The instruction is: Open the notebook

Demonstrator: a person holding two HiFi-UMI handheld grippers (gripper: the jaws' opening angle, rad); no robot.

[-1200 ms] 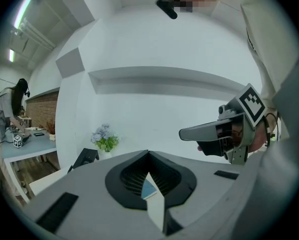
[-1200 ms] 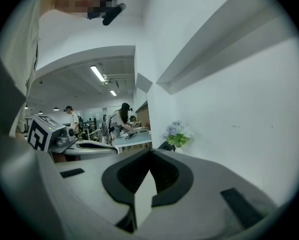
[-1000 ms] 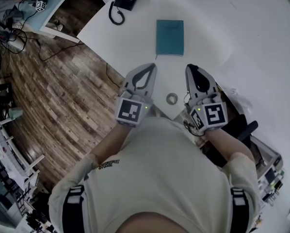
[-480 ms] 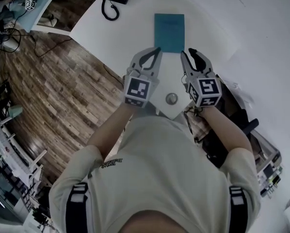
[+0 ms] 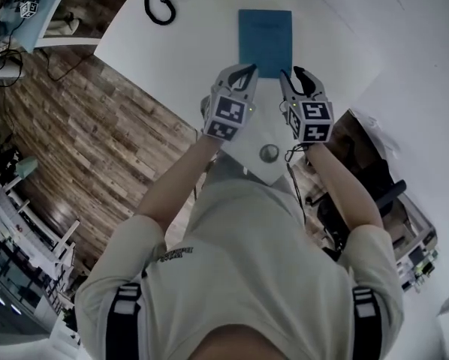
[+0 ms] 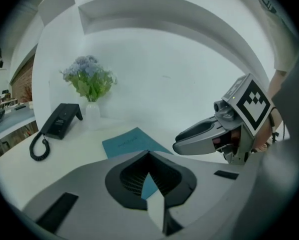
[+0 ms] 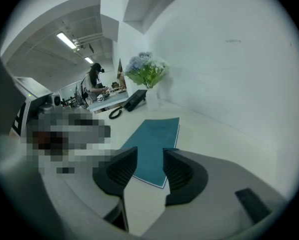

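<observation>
A thin, rectangular notebook [image 5: 265, 36] with a smooth, matte teal cover is lying closed and flat on the glossy white table [image 5: 345, 43], one short edge facing the person. A pale sliver of page edges is showing along its right side in the right gripper view.

The left hand-held gripper [image 6: 149, 154] is pointing at the near left corner of the notebook. Its grey, curved jaws are pressing together at the tips, while the black ribbed pads [image 6: 129, 176] behind them are bowing apart into a leaf-shaped gap. A strip of the teal cover is showing through that gap, beyond the jaws and not gripped.

The right hand-held gripper [image 7: 149, 156] is sitting just beside the near right corner. Its jaws are opening and standing apart. The notebook's near corner is appearing in the space between the ribbed pads [image 7: 179, 171], which are not pressing on it.

At the far side of the table, a black corded telephone [image 6: 59, 121] with a coiled cable is resting near a small white vase [image 6: 93, 115] of pale blue flowers [image 6: 88, 79]. A small round metallic thing [image 5: 269, 153] is lying near the table's front edge. Rough wooden plank flooring [image 5: 82, 118] is spreading out to the left.
</observation>
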